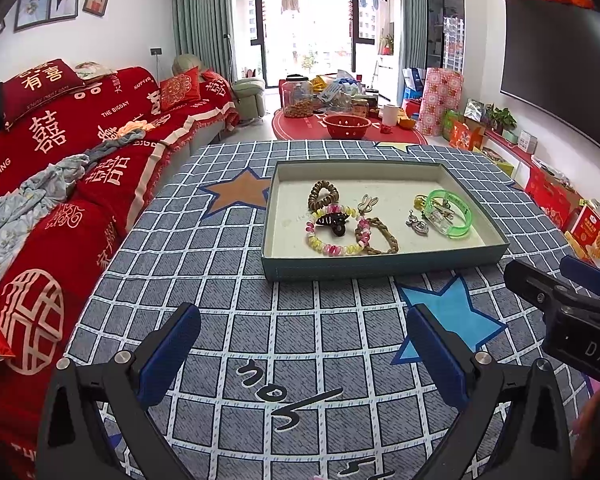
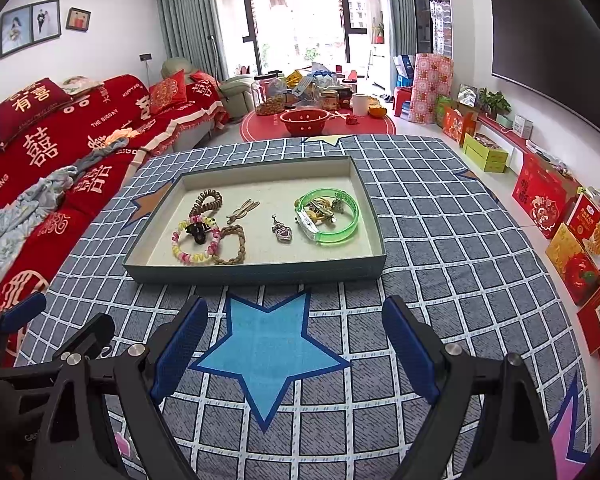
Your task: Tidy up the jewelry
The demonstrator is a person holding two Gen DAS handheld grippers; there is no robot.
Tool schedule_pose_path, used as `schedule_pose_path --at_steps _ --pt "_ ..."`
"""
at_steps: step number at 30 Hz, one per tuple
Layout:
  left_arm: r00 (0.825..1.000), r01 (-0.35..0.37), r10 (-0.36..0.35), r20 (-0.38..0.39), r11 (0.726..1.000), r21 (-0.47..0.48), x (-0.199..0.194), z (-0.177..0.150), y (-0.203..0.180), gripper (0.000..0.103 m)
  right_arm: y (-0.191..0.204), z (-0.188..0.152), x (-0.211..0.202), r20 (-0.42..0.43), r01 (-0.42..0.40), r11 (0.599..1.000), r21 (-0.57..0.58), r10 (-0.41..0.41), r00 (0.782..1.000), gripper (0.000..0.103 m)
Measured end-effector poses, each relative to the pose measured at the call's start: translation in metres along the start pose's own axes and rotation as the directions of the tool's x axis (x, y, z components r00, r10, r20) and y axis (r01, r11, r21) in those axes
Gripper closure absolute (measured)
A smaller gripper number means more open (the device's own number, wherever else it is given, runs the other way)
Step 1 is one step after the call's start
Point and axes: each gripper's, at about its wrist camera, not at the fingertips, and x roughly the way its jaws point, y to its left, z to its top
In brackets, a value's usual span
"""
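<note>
Both your left gripper (image 1: pixel 300 354) and right gripper (image 2: pixel 296 354) hang spread and empty short of the shallow grey cardboard tray (image 2: pixel 256 270), where the jewelry lies. Expect snags: the pastel coil bracelet (image 2: pixel 194 246) overlaps the braided brown loop (image 2: pixel 230 245).

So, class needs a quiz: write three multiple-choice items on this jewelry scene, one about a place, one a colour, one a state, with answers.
1. Where is the heart pendant?
A. on the sofa
B. in the tray
C. on the blue star

2. What colour is the translucent bangle?
A. green
B. red
C. black

3. How do the right gripper jaws stand?
A. shut on a bracelet
B. shut, holding nothing
C. open, holding nothing

Answers: B, it lies on the tray floor; A, its band is plainly green; C, bare cloth shows between them.
</note>
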Motion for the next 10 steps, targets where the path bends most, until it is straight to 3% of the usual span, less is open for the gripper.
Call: schedule_pose_path --at_steps 10 --pt "1.0 0.012 -0.012 -0.013 1.0 0.002 -0.0002 0.0009 -0.0005 0.0 0.0045 -0.0008 -0.0005 -0.002 -0.002 1.0 0.002 0.002 1.0 0.012"
